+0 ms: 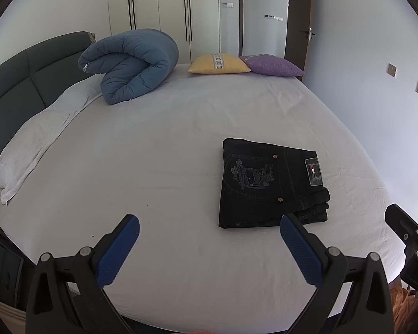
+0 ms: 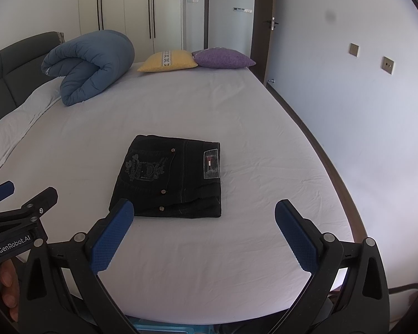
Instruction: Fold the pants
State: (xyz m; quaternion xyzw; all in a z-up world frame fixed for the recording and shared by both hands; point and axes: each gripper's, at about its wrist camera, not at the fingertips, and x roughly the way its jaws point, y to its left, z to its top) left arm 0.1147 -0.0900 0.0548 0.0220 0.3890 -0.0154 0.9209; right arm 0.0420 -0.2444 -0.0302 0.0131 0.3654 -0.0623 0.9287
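The left gripper (image 1: 209, 247) hangs above the near edge of the bed with its blue-padded fingers (image 1: 119, 250) spread wide and nothing between them. The right gripper (image 2: 204, 231) is the same: fingers (image 2: 295, 236) wide apart, empty, held above the sheet. Each gripper shows at the edge of the other's view, the two side by side and apart. A hand (image 2: 2, 286) wraps the left gripper's handle at the lower left of the right wrist view.

Just beyond the fingertips lie the pants (image 2: 171, 176), dark denim, folded into a compact stacked rectangle on the white bed (image 1: 153, 144). An embroidered back pocket and a brand patch face up, and the layered edges show along the near side. In the right wrist view the fold sits between the two fingers' lines, nearer the left finger; in the left wrist view it lies off toward the right finger. Neither gripper touches it.

The sheet around the pants is bare apart from light wrinkles. Well beyond, by the grey headboard (image 1: 11, 83), sit a rolled blue duvet (image 1: 131, 64) and a white pillow (image 1: 41, 133). At the far edge a yellow cushion (image 1: 218, 64) touches a purple cushion (image 1: 273, 65). Behind them stand a white wardrobe (image 1: 164, 8) and an open door (image 1: 301, 22).
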